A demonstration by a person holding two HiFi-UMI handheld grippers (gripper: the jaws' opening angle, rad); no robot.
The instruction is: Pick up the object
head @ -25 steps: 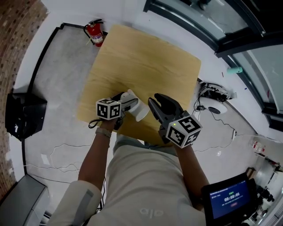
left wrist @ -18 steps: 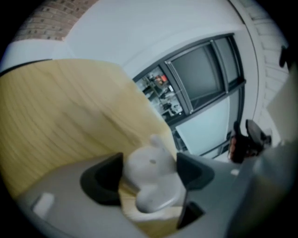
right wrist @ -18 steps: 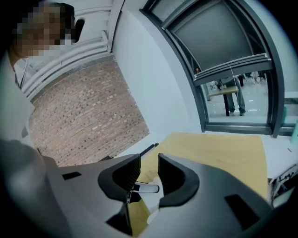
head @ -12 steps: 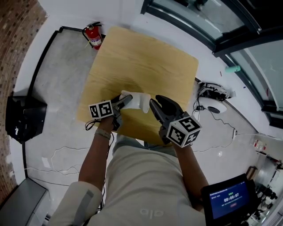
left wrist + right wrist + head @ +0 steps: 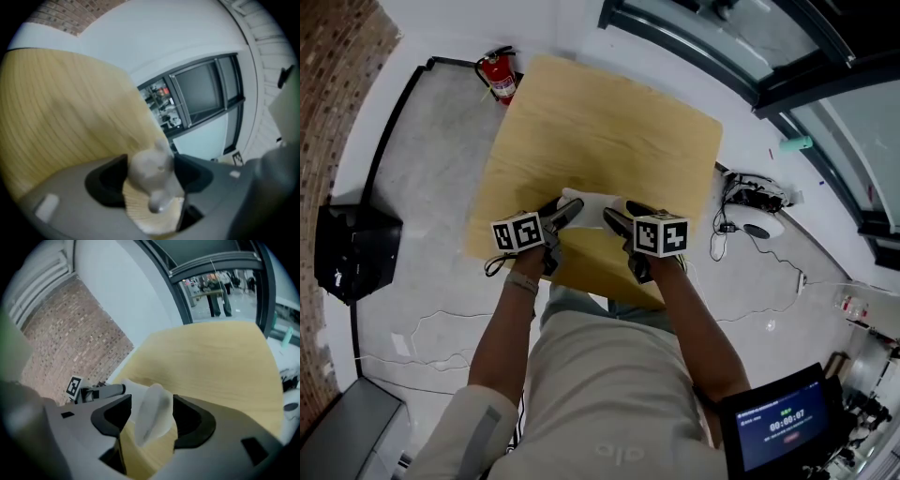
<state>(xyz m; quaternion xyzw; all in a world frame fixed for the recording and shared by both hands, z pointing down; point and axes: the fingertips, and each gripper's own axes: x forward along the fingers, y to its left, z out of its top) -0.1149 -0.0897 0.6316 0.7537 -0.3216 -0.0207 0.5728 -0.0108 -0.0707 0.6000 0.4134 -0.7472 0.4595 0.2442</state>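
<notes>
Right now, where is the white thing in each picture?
Head view: the white thing is in the middle, between the left hand-held gripper and the right hand-held gripper, over the near part of the wooden table.
Left gripper view: low in the middle, pinched in the left hand-held gripper's jaws.
Right gripper view: low in the middle, between the right hand-held gripper's opening jaws.
Shared landmark: the wooden table.

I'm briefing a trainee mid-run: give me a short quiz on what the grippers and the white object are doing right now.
1. True or false: the left gripper is clamped on the white object.
2. Which red thing stands on the floor beyond the wooden table? A) bucket B) fire extinguisher C) cone
3. What stands between the jaws of the right gripper?
Key: 1 true. 2 B. 3 the white object, while those jaws are opening.
</notes>
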